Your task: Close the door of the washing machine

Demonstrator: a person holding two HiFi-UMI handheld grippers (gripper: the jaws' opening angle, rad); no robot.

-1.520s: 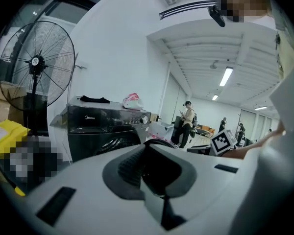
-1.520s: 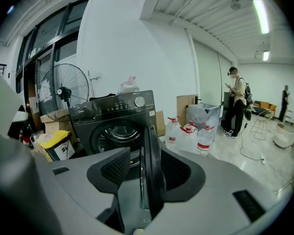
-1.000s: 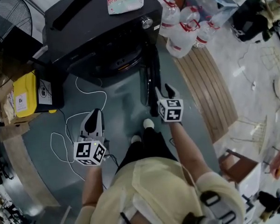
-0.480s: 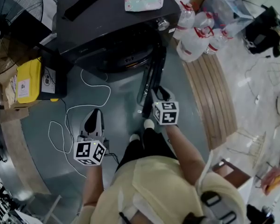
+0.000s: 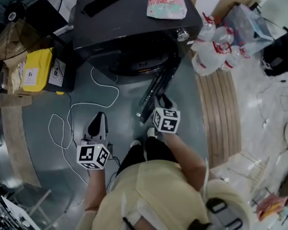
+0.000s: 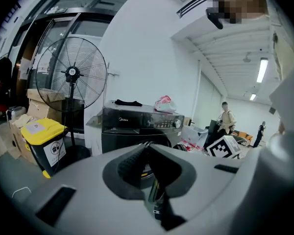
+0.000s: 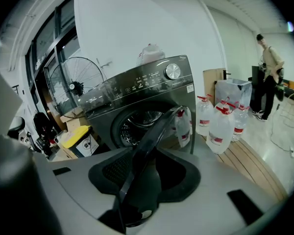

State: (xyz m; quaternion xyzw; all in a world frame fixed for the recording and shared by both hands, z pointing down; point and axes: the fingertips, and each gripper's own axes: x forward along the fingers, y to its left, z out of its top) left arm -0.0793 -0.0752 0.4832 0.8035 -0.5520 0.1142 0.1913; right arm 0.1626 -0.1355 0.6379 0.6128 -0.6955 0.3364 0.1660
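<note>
Head view: the washing machine (image 5: 129,28) stood with its door (image 5: 156,87) half-open, swung out from its front. At the door's free edge the right gripper (image 5: 162,101) was clamped on it. Farther from the machine's front, the left gripper (image 5: 97,123) hung with jaws together, holding nothing.

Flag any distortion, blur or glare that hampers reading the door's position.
Head view: sharp, evenly lit, door clear. Right gripper view: strong fisheye bowing, door dark but legible. Left gripper view: same bowing, ceiling light bright without washout.
</note>
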